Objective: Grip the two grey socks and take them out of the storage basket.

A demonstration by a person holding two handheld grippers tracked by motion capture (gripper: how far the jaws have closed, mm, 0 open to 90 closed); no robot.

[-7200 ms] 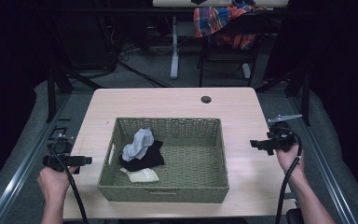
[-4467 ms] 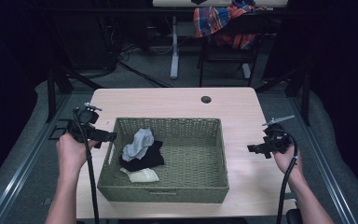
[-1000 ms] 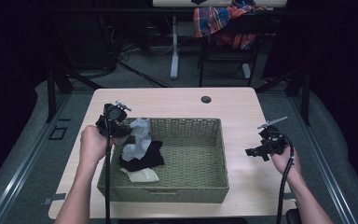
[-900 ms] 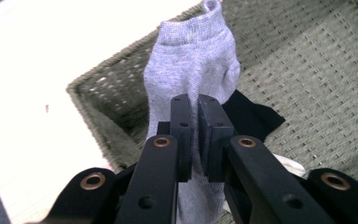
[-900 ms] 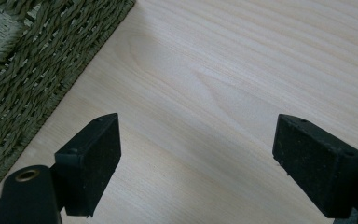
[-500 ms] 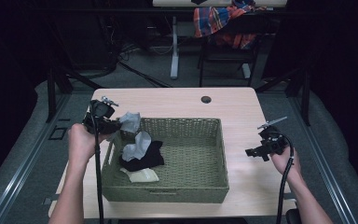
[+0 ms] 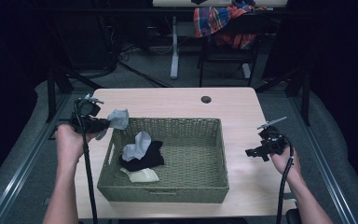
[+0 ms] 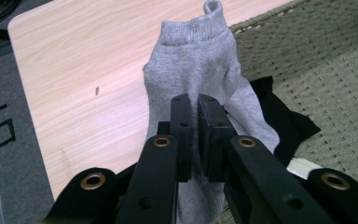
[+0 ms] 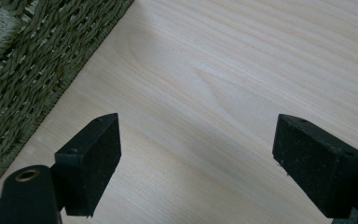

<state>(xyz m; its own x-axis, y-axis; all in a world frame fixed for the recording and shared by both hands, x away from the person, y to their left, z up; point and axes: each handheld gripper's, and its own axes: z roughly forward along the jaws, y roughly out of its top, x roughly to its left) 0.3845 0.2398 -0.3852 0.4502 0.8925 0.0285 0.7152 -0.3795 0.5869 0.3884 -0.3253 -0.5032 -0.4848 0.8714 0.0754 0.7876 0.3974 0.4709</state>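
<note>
— Left gripper view: what has the left hand-held gripper [image 8: 193, 140] got?
— Its jaws are clamped on a light grey cotton sock [image 8: 200, 70], hanging above the pale wooden counter [image 8: 84, 70] beside the olive woven basket [image 8: 335, 70].
— And the right hand-held gripper [image 9: 196, 163]?
— Wide apart, holding nothing.

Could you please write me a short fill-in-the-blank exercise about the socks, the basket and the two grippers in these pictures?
1. The left gripper is shut on a sock whose colour is ____.
2. That sock hangs above the basket's ____ rim, as the high view shows it.
3. The right gripper has its jaws ____, over bare table.
4. In the basket, a grey sock lies on top of a ____ sock.

Missing words: grey; left; open; black
</note>
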